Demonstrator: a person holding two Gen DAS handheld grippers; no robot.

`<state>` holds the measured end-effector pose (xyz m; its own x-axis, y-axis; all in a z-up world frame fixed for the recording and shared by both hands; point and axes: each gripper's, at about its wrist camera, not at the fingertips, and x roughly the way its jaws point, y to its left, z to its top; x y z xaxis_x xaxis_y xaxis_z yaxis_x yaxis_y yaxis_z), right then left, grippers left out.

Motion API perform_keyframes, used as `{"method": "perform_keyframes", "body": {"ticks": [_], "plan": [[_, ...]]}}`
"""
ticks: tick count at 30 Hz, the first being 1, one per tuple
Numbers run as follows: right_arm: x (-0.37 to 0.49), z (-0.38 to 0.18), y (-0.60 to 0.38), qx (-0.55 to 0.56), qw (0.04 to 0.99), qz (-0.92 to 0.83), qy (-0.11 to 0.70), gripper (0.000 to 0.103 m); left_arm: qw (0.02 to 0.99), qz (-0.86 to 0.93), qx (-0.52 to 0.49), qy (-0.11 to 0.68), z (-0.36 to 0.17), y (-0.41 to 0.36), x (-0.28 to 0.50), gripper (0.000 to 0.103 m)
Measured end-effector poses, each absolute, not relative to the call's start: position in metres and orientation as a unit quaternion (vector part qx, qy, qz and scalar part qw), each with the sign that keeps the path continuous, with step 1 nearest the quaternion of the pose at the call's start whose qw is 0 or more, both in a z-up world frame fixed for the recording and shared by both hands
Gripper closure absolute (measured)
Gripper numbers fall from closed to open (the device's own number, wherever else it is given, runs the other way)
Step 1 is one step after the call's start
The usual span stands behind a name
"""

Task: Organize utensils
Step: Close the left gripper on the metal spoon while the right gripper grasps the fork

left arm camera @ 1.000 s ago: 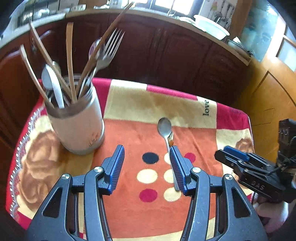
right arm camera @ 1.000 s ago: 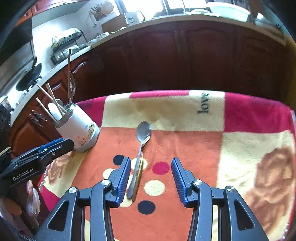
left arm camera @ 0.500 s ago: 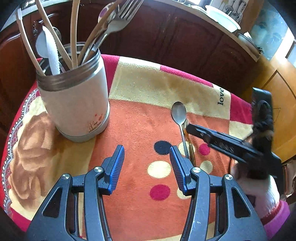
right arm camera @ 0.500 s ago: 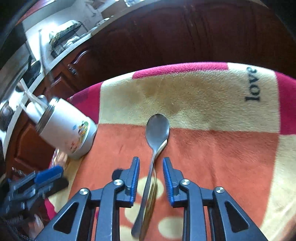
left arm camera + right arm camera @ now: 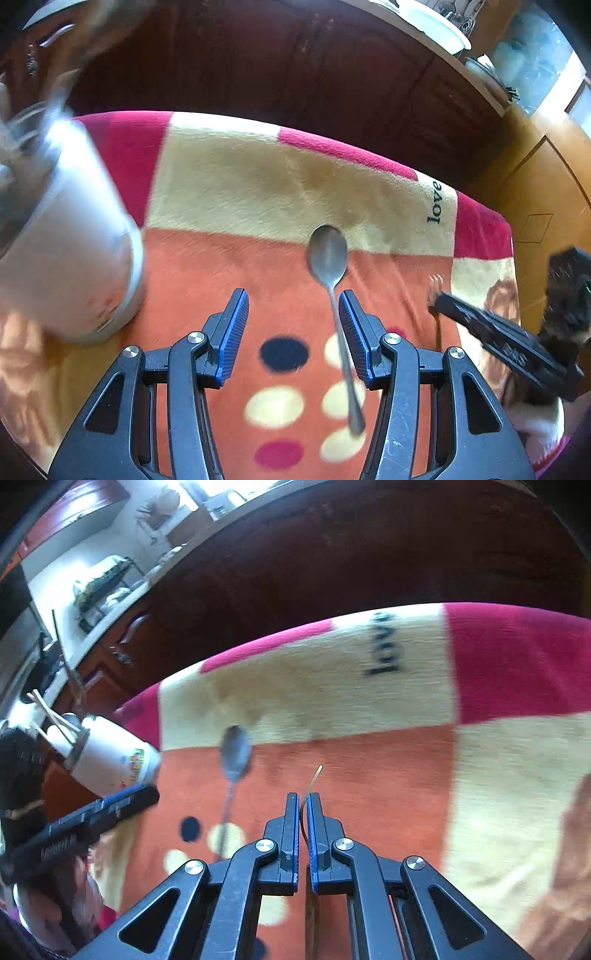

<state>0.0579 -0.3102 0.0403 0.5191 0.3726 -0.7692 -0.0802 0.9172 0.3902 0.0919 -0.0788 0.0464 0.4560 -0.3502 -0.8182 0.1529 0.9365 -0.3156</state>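
Dark wooden cabinets under a sunlit counter (window glare), patterned blanket.

Holder stood as an obstacle at the blanket's left edge, spoon lay mid-blanket beside the left gripper's path, far and right blanket lay free, dark cabinets walled the far side.

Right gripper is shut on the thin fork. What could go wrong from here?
The right gripper, jaws having just been closing, pinches the fork edge-on near its fingertips; it may pivot or slip when lifted. The spoon handle lies beside the open left gripper finger and could get knocked. The holder already looks crowded; the fork may snag.
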Motion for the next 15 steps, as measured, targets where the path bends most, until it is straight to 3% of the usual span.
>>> {"method": "perform_keyframes", "body": {"ticks": [11,15], "plan": [[0.061,0.022,-0.321,0.186,0.841,0.165,0.481,0.099,0.835,-0.174,-0.061,0.518,0.019,-0.112,0.14,0.055],[0.062,0.014,-0.328,0.197,0.835,0.17,0.485,0.099,0.837,-0.183,-0.047,0.513,0.016,-0.119,0.143,0.08]]}}
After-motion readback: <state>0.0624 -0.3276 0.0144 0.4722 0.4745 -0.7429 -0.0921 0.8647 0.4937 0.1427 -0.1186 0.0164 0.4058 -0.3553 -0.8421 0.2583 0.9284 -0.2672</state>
